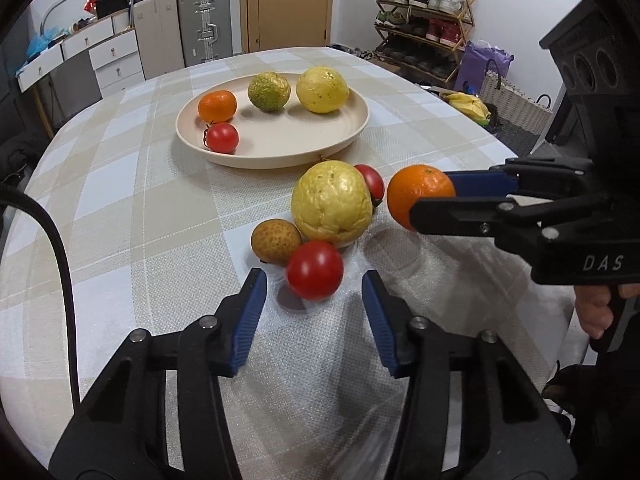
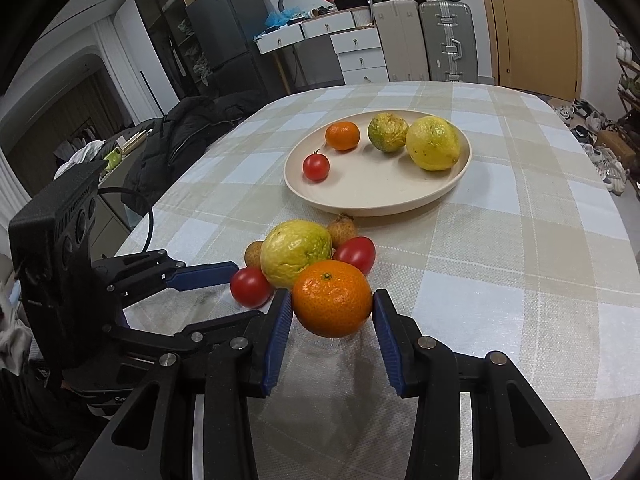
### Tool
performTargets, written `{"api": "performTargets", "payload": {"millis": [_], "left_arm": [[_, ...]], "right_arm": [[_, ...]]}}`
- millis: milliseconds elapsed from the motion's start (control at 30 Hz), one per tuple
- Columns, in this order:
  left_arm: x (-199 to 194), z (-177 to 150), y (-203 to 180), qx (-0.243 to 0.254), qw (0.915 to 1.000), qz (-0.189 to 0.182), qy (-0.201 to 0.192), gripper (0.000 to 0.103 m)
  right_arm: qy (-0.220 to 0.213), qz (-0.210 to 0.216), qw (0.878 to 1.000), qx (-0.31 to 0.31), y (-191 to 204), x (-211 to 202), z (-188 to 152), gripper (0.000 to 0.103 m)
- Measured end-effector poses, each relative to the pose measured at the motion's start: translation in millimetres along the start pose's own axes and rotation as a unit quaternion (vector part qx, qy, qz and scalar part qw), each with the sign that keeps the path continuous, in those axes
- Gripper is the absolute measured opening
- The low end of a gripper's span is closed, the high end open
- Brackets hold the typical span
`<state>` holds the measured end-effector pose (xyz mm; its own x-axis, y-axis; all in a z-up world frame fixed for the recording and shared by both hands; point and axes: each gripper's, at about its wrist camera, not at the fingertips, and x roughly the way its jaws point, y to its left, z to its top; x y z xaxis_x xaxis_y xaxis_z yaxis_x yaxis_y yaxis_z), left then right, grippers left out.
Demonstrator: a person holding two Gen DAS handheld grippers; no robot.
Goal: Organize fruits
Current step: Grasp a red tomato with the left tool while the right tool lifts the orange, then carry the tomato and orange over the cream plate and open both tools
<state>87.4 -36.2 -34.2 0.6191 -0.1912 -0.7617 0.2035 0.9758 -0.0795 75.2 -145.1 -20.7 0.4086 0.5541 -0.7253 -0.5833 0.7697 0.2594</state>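
Note:
A cream plate [image 1: 280, 148] [image 2: 380, 196] on the checked tablecloth holds a mandarin [image 1: 217, 106], a green-yellow fruit [image 1: 269, 91], a big yellow fruit [image 1: 322, 89] and a small tomato [image 1: 222, 138]. In front of it lies a cluster: a yellow fruit [image 1: 331, 203] [image 2: 296, 252], a brown lychee-like fruit [image 1: 276, 241], and tomatoes [image 1: 315, 270] [image 2: 251, 287] [image 2: 355, 254]. My right gripper [image 2: 333, 314] [image 1: 430, 194] is shut on an orange mandarin [image 2: 332, 304] [image 1: 419, 192]. My left gripper [image 1: 314, 304] is open, its jaws either side of the near tomato.
Suitcases [image 1: 204, 26], white drawers [image 1: 112, 56] and a door [image 1: 286, 4] stand beyond the table's far edge. A shoe rack [image 1: 424, 12] and basket [image 1: 512, 96] are at the right. A black jacket [image 2: 180, 140] lies by the table's left side.

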Motion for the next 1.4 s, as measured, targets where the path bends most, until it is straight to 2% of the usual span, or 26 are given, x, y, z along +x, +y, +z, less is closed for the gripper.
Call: {"api": "performTargets", "payload": {"millis": [100,167,367,900,1167,1400], "left_arm": [[-1.2,0.6,2.9,-0.009,0.9999,-0.009,-0.005,0.047],[-1.2,0.6,3.2,-0.011,0.9998,-0.018,-0.004,0.038],[-0.5,0.0,1.2,-0.010,0.9996,-0.025,-0.003,0.027],[-8.5,2.3,2.3,-0.013,0.9990,-0.039,-0.015,0.026],[-22.5,5.9,3.5,-0.016,0.9981,-0.046,-0.037,0.026],[-33.5,9.6,11.7,-0.027,0.9972,-0.033,-0.062,0.026]], "right_arm": [[0.000,0.001,1.000,-0.001,0.3,-0.9,0.2,0.042],[0.000,0.001,1.000,-0.001,0.2,-1.1,0.0,0.042],[0.001,0.001,1.000,0.000,0.1,-0.6,0.0,0.042],[-0.002,0.001,1.000,0.004,-2.9,-0.9,-0.2,0.042],[-0.015,0.002,1.000,0.008,-4.9,-5.8,1.8,0.042],[-0.020,0.004,1.000,0.008,-4.8,-6.7,2.2,0.042]]}}
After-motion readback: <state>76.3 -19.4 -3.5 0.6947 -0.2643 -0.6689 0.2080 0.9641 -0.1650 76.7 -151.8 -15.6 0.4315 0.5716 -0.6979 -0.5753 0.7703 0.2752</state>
